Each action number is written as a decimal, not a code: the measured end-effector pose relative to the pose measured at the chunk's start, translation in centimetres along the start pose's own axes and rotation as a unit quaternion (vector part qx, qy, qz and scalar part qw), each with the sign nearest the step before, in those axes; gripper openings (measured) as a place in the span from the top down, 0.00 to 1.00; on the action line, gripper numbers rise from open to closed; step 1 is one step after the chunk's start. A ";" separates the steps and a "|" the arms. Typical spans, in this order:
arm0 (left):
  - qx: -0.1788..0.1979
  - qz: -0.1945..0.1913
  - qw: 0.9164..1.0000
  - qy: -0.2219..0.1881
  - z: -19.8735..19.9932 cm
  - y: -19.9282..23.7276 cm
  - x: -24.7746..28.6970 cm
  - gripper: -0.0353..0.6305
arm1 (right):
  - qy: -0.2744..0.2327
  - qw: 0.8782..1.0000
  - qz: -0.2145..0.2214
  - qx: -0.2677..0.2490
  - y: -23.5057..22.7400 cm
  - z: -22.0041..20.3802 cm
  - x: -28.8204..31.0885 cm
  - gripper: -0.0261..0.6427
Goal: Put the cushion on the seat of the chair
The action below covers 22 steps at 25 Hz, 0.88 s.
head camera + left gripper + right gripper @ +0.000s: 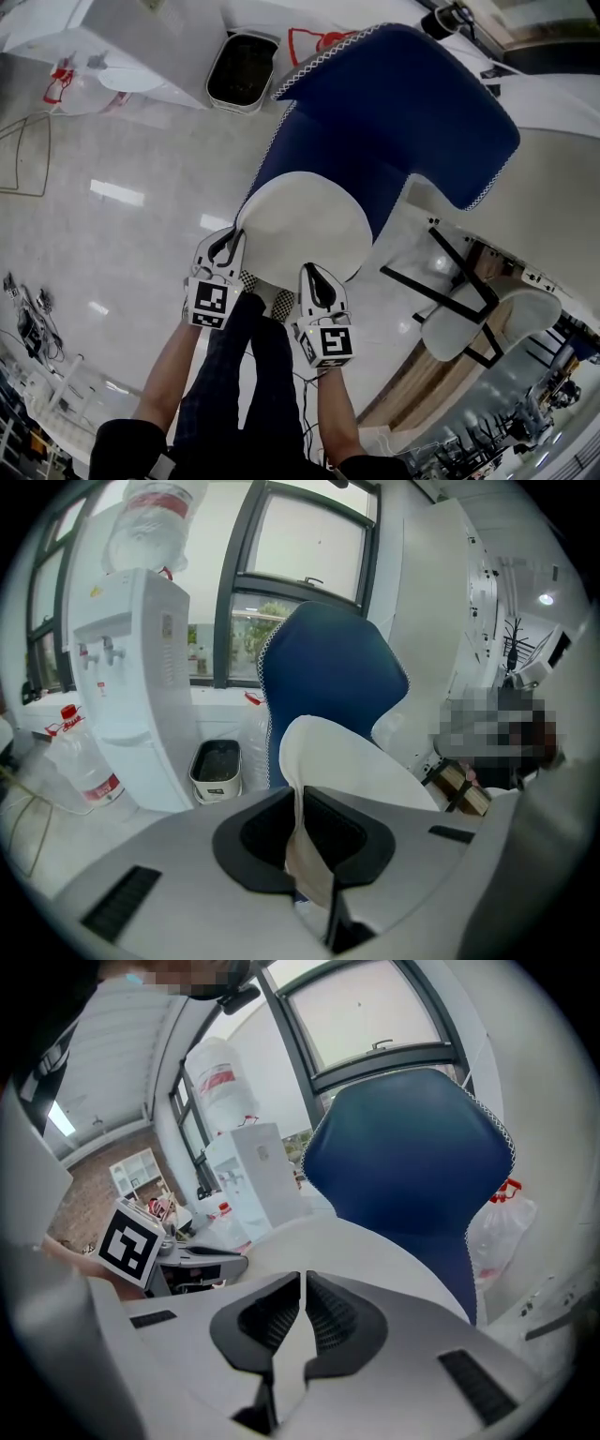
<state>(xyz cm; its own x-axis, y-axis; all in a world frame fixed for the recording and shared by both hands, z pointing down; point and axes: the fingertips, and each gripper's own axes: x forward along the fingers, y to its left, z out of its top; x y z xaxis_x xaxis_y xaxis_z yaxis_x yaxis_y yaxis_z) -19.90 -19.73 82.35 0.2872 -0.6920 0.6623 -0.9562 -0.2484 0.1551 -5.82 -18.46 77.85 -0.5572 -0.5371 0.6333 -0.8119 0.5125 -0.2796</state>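
A round white cushion (302, 230) hangs over the seat of a blue chair (394, 103) with a white stitched edge. My left gripper (225, 246) is shut on the cushion's near left rim, and my right gripper (317, 281) is shut on its near right rim. In the left gripper view the cushion (347, 761) is pinched edge-on between the jaws (302, 827), with the chair back (328, 667) behind it. The right gripper view has the cushion (319, 1246) lying flat out from the closed jaws (302, 1312) toward the chair (412, 1157). The seat under the cushion is mostly hidden.
A dark-lined bin (241, 70) stands on the shiny floor behind the chair, next to a white water dispenser (131, 667). A white chair with black legs (487, 319) stands at the right. A plastic bag (502, 1222) hangs beside the blue chair.
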 end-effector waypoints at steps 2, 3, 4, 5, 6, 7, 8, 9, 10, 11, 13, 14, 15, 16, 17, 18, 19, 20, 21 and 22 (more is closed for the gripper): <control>-0.005 0.003 1.000 0.002 -0.7 0.5 0.5 0.90 | 0.004 1.000 0.004 -0.001 0.1 -0.5 0.9 0.90; -0.008 0.004 1.000 0.003 -1.1 0.7 0.8 0.90 | 0.006 1.000 0.006 -0.001 0.1 -0.7 1.3 0.90; -0.012 0.006 1.000 0.004 -1.4 1.0 1.1 0.90 | 0.008 1.000 0.008 -0.002 0.1 -1.0 1.7 0.90; -0.016 0.008 1.000 0.005 -1.8 1.2 1.3 0.89 | 0.010 1.000 0.010 -0.002 0.1 -1.2 2.1 0.90; -0.020 0.011 1.000 0.006 -2.3 1.5 1.6 0.90 | 0.011 1.000 0.012 -0.002 0.0 -1.5 2.5 0.90; -0.025 0.013 1.000 0.008 -2.7 1.8 2.0 0.90 | 0.014 1.000 0.013 0.000 0.0 -1.8 3.0 0.90; -0.029 0.014 0.999 0.010 -3.1 2.0 2.3 0.90 | 0.017 1.000 0.015 0.001 -0.1 -2.2 3.5 0.90; -0.033 0.015 0.999 0.011 -3.5 2.3 2.6 0.90 | 0.020 1.000 0.017 0.001 0.0 -2.6 4.1 0.90; -0.035 0.016 0.999 0.012 -3.9 2.6 2.9 0.90 | 0.023 1.000 0.019 0.000 0.0 -2.9 4.6 0.90; -0.037 0.016 0.999 0.014 -4.3 2.8 3.2 0.90 | 0.026 0.999 0.021 -0.001 0.1 -3.2 5.1 0.90; -0.039 0.016 0.999 0.016 -4.9 3.3 3.7 0.90 | 0.029 0.999 0.025 -0.003 0.4 -3.6 6.0 0.90; -0.040 0.016 0.999 0.016 -5.2 3.5 3.9 0.90 | 0.029 0.999 0.027 -0.004 0.6 -3.8 6.4 0.90; -0.042 0.016 0.999 0.017 -5.5 3.7 4.1 0.90 | 0.029 0.999 0.029 -0.004 0.6 -4.0 6.8 0.90; -0.043 0.016 0.999 0.017 -5.8 3.8 4.4 0.89 | 0.028 0.999 0.030 -0.005 0.7 -4.2 7.2 0.90; -0.046 0.016 0.999 0.017 -6.2 3.9 4.5 0.90 | 0.028 0.999 0.031 -0.005 0.8 -4.5 7.5 0.90; -0.050 0.016 0.998 0.018 -6.6 4.0 4.7 0.90 | 0.028 0.999 0.033 -0.005 0.9 -4.7 7.7 0.90; -0.054 0.017 0.998 0.020 -7.0 4.1 4.8 0.89 | 0.029 0.999 0.035 -0.004 1.0 -5.0 8.0 0.90; -0.058 0.018 0.998 0.021 -7.4 4.2 4.9 0.90 | 0.030 0.999 0.036 -0.003 1.0 -5.2 8.2 0.90; -0.061 0.019 0.998 0.021 -7.8 4.3 5.1 0.90 | 0.031 0.999 0.037 -0.003 1.1 -5.5 8.4 0.90; -0.063 0.020 0.998 0.022 -8.1 4.5 5.2 0.89 | 0.032 0.999 0.038 -0.003 1.1 -5.7 8.6 0.90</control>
<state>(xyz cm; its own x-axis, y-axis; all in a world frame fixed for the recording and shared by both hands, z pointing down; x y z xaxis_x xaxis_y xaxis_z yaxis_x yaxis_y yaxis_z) -23.12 -18.96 92.44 0.2493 -0.6688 0.7004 -0.9670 -0.1324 0.2178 -10.52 -18.75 87.10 -0.6042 -0.4527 0.6558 -0.7670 0.5534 -0.3247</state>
